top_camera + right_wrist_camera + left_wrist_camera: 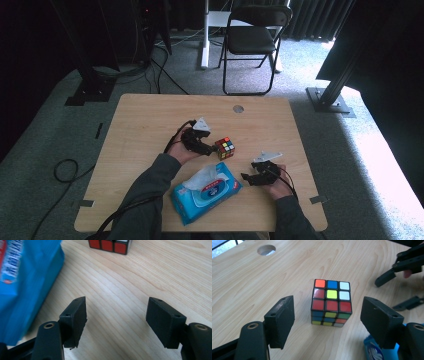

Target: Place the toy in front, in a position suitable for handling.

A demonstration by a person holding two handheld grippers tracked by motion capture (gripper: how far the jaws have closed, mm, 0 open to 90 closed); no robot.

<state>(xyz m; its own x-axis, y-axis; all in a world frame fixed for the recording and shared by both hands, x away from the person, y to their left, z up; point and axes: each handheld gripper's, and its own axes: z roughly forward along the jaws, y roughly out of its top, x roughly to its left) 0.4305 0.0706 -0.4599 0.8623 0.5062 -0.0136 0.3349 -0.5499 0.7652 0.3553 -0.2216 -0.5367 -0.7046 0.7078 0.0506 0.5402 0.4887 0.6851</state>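
Daylight glares at right (room behind dim); gripper views softly blurred.

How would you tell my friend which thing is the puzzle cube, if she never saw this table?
Find the wooden table and look near its middle, just beyond the blue wipes pack. The puzzle cube sits there between the open jaws of the left tool, untouched. It is the small black block covered in red, yellow, blue, white, green and orange squares.
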